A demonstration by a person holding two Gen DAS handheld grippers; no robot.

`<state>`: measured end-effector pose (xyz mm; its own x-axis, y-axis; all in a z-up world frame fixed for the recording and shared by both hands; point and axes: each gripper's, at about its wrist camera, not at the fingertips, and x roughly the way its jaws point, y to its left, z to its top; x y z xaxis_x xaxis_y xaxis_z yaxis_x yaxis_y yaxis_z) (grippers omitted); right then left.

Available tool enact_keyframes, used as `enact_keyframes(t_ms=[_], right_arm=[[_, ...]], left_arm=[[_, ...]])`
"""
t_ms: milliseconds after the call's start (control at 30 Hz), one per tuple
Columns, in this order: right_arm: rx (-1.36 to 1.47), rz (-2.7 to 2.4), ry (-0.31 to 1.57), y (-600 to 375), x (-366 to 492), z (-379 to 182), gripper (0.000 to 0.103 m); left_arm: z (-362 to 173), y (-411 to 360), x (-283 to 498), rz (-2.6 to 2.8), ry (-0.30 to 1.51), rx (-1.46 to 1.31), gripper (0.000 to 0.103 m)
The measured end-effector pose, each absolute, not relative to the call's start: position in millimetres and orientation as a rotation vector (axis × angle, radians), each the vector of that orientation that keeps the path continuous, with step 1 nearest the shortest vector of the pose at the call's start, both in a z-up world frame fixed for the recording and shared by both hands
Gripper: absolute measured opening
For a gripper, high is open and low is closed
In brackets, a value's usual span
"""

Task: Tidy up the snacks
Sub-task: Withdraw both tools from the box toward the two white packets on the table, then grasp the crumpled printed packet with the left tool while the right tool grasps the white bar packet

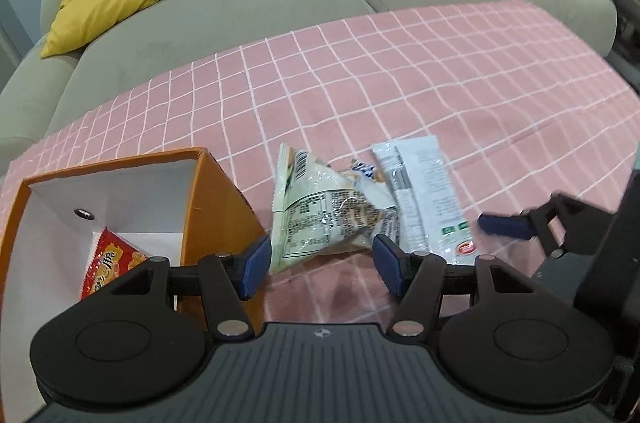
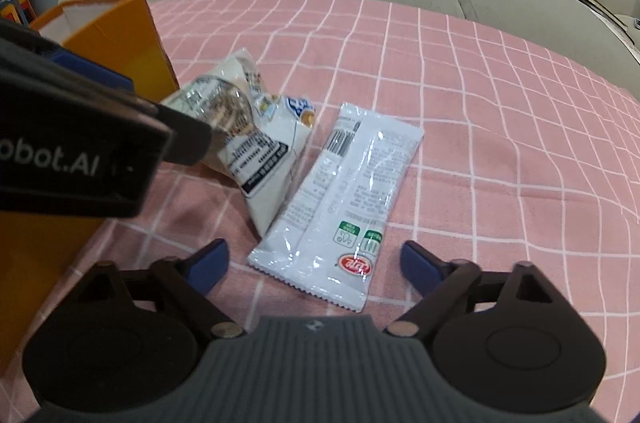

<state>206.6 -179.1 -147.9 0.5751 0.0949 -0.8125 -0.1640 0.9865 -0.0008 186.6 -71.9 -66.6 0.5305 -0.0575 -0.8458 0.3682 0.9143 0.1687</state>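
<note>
Crinkly foil, light and slippery: the white sachet (image 2: 340,207) lies flat on the pink cloth (image 2: 480,127) beside the puffy bag (image 1: 324,215), so pinch its sealed end; right gripper (image 2: 316,263) and left gripper (image 1: 320,263) both spread wide, empty, near the orange box (image 1: 212,199)

Reads "obot.AI", cut off, on left gripper (image 2: 80,127) body, upper left of right gripper (image 2: 314,263); packet print illegible.

Both grippers' jaws wide apart
</note>
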Motion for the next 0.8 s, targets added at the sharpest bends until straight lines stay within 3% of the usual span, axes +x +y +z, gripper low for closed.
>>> enact_keyframes(t_ms=[167, 300, 367, 500, 667, 800], right_arm=[[-0.102, 0.172, 0.931, -182, 202, -146, 0.065], [-0.119, 0.187, 0.940, -191, 193, -145, 0.061], [-0.130, 0.190, 0.947, -197, 188, -144, 0.059], [-0.149, 0.188, 0.966, -213, 174, -141, 0.059], [-0.169, 0.186, 0.983, -231, 156, -135, 0.059], [-0.160, 0.176, 0.984, -240, 143, -133, 0.059]], left_arm=[[-73, -79, 188, -0.273, 0.971, 0.430, 0.068], [-78, -85, 187, -0.270, 0.951, 0.480, 0.062], [-78, -87, 185, -0.287, 0.957, 0.470, 0.047], [-81, -93, 182, -0.317, 0.973, 0.459, 0.036], [-84, -92, 180, -0.332, 1.011, 0.361, 0.008], [-83, -93, 171, -0.381, 1.032, 0.281, 0.002]])
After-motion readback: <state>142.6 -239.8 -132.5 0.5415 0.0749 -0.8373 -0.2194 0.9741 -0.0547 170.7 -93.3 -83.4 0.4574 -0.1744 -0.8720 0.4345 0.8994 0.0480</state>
